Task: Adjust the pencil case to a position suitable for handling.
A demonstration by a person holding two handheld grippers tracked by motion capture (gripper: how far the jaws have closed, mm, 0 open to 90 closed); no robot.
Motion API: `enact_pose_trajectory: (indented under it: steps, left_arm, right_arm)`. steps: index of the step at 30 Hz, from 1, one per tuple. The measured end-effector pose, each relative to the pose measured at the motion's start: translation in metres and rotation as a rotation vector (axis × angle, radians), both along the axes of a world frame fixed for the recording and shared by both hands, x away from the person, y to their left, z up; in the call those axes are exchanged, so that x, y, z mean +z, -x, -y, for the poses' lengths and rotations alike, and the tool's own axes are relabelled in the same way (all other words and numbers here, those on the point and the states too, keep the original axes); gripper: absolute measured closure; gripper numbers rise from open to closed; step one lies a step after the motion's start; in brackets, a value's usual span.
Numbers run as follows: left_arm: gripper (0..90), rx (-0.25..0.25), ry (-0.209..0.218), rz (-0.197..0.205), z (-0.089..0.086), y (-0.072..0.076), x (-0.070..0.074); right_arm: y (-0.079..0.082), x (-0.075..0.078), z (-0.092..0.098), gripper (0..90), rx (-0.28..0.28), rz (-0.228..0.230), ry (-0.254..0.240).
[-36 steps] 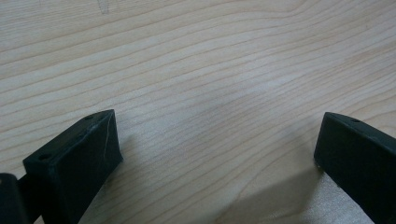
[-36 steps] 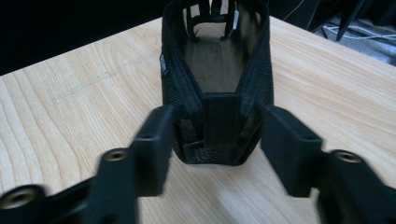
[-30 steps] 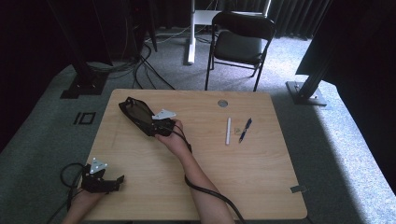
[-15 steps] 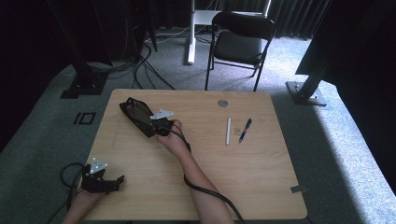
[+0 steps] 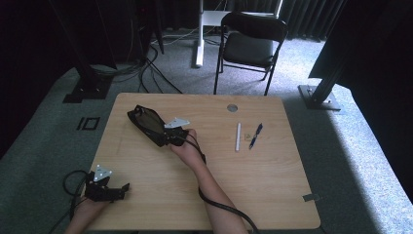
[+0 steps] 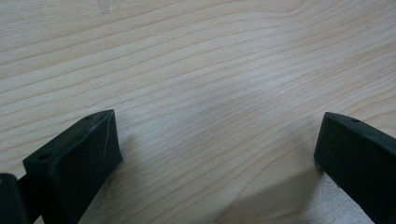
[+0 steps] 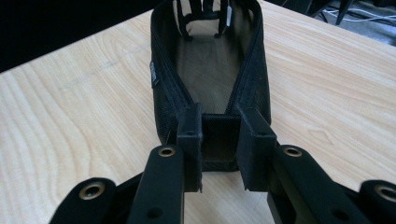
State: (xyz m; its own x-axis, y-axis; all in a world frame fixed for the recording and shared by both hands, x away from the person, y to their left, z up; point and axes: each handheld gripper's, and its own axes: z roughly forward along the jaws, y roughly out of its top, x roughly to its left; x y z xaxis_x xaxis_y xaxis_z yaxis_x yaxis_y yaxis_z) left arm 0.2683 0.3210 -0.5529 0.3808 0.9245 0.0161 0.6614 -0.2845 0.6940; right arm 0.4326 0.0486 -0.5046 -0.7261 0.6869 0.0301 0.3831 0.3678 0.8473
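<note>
Two grippers are in use, and they stand well apart. Nearest the person, the left gripper rests at the near left corner of the table; its jaws stand wide over bare wood with nothing between them. Farther in, the right gripper sits at the near end of the black mesh pouch. Its jaws have just been closing and now pinch that end of the pouch between them.

The pouch lies on the left half of the table. Its long axis runs straight away from the right gripper, toward the far left corner in the high view, and its open top faces up. The right hand is therefore the nearer one by far.

Well to the right lie a white pen and a dark pen, side by side and untouched. Any loading of the pouch would likely call for the left gripper to cross the table.
</note>
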Motion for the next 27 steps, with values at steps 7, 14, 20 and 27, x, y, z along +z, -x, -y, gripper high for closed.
enact_pose_trajectory:
  steps: [7,14,20,27]
  left_arm:
    - [0.6,0.000,0.000,0.000,0.000,0.000,0.000]
    - [0.6,0.000,-0.001,0.000,0.000,0.000,0.000]
    - [0.6,0.000,-0.001,-0.001,0.000,0.000,0.000]
    - [0.6,0.000,-0.001,-0.001,0.000,0.000,0.000]
  right_arm:
    - [0.007,0.000,0.010,73.2,0.000,0.011,0.021]
    - [0.016,0.001,0.022,73.3,-0.004,0.007,0.019]
    - [0.025,0.002,0.033,73.3,-0.009,0.010,0.020]
    - [0.036,0.000,0.047,73.3,-0.020,0.000,0.015]
